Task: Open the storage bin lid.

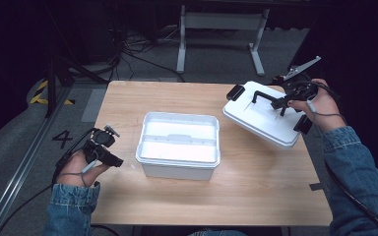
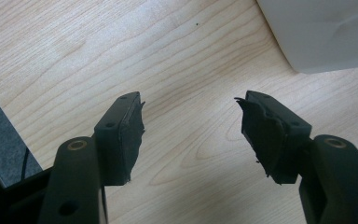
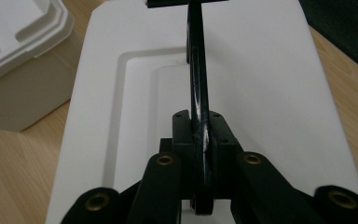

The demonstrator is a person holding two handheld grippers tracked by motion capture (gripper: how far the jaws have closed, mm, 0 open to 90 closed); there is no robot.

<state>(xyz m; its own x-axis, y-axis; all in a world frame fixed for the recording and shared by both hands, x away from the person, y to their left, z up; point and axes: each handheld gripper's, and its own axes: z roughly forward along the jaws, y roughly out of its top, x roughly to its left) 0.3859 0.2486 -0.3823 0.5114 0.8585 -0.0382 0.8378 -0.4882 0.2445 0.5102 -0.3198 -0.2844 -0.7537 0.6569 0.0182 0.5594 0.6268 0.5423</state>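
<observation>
An open white plastic box [image 1: 178,145] stands in the middle of the wooden table. Its white lid [image 1: 262,117] hangs tilted over the table's right side, with black latches at both ends. My right gripper [image 1: 281,103] is shut on the lid's black handle [image 1: 265,96]; in the right gripper view the handle [image 3: 198,93] runs straight up between the closed jaws over the lid [image 3: 261,93]. My left gripper [image 1: 114,161] rests on the table left of the box, open, with nothing between its fingers [image 2: 126,130] but bare wood.
A corner of the white box [image 2: 321,32] sits just right of the left gripper. The table [image 1: 256,191] has free wood at the front and right. Beyond its far edge stand a white desk frame [image 1: 221,29] and loose cables on the floor.
</observation>
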